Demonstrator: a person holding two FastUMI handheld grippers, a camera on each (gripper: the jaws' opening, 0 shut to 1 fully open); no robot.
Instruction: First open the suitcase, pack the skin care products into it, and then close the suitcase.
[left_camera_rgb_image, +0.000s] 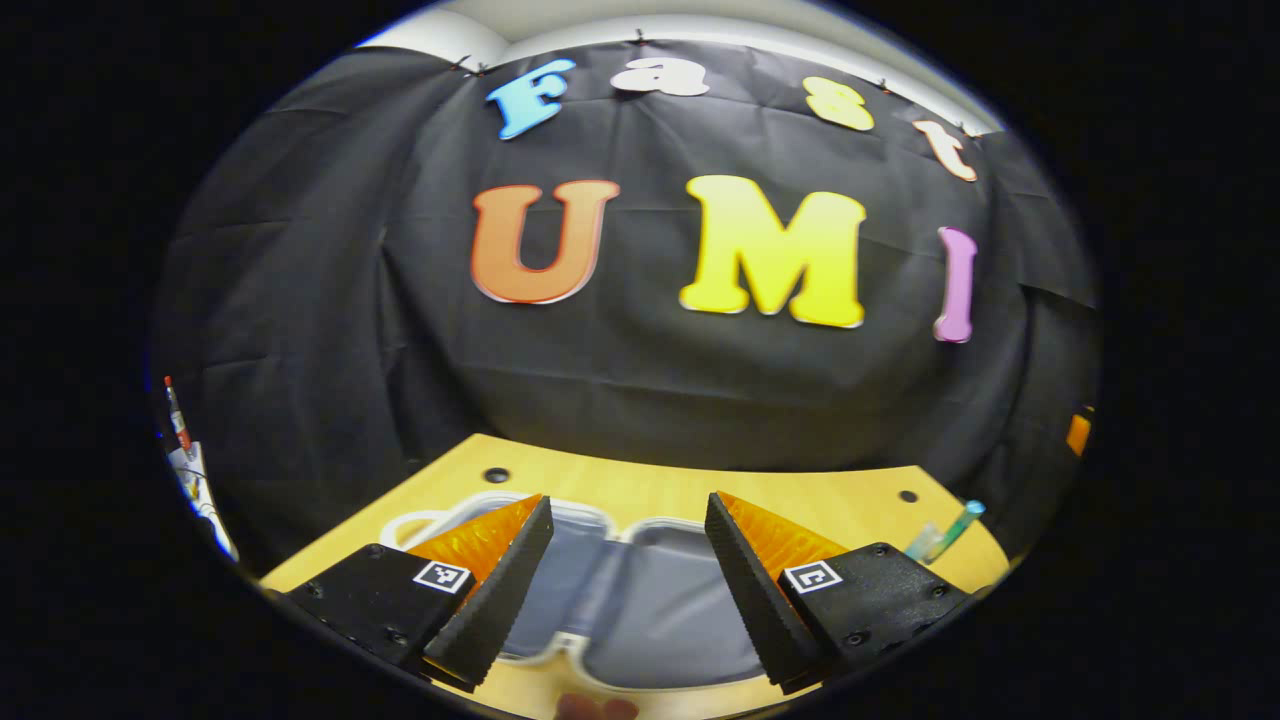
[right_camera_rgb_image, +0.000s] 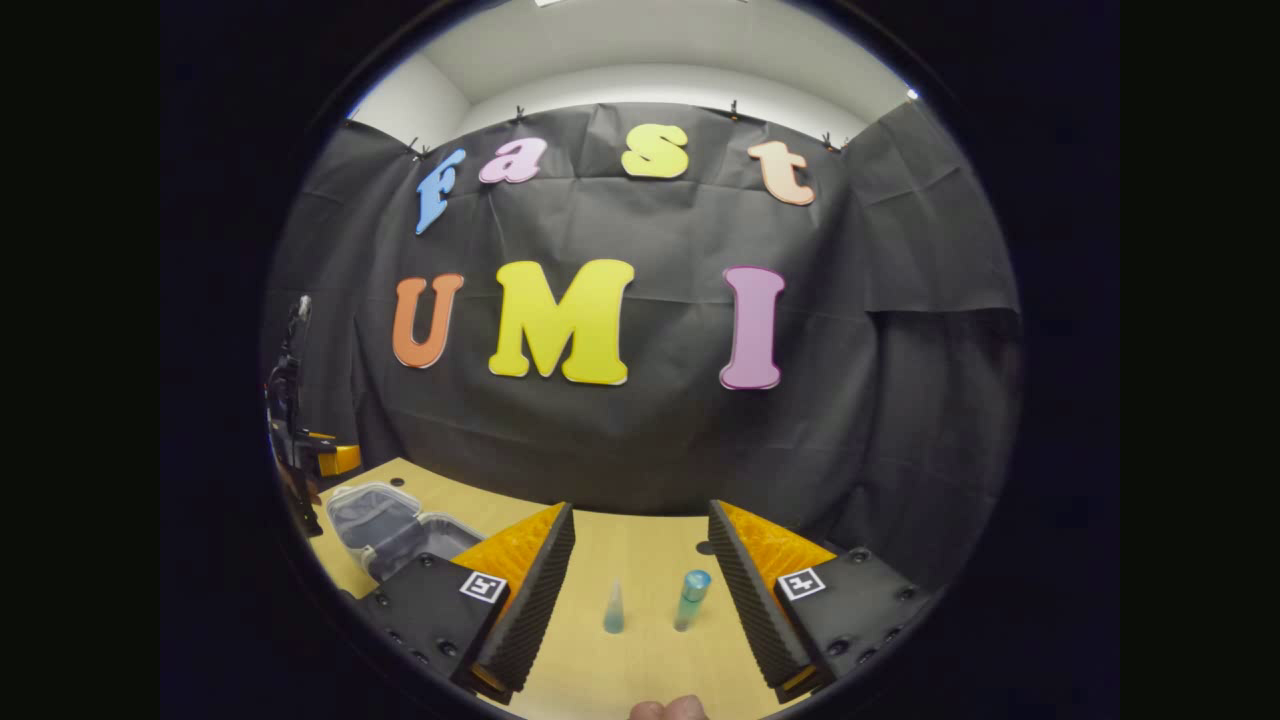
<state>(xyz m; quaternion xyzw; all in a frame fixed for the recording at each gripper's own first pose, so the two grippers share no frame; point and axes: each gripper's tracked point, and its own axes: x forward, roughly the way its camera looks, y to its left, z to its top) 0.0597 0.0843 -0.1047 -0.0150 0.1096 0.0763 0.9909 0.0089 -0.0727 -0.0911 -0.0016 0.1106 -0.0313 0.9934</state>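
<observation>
A small grey suitcase (left_camera_rgb_image: 640, 590) with a white rim lies open and flat on the wooden table, both halves showing their grey lining. My left gripper (left_camera_rgb_image: 628, 545) hovers open above it, nothing between its fingers. In the right gripper view the same suitcase (right_camera_rgb_image: 385, 525) sits at the far left. My right gripper (right_camera_rgb_image: 640, 555) is open over the table, and two skin care products stand ahead between its fingers: a small cone-shaped bottle (right_camera_rgb_image: 614, 608) and a teal tube with a blue cap (right_camera_rgb_image: 690, 598). The tube (left_camera_rgb_image: 955, 528) also shows right of the suitcase in the left gripper view.
The wooden table (left_camera_rgb_image: 650, 485) ends at the black cloth wall behind it. Small dark holes (left_camera_rgb_image: 496, 475) mark its surface. The other hand-held gripper (right_camera_rgb_image: 300, 440) shows at the left edge of the right gripper view, above the suitcase.
</observation>
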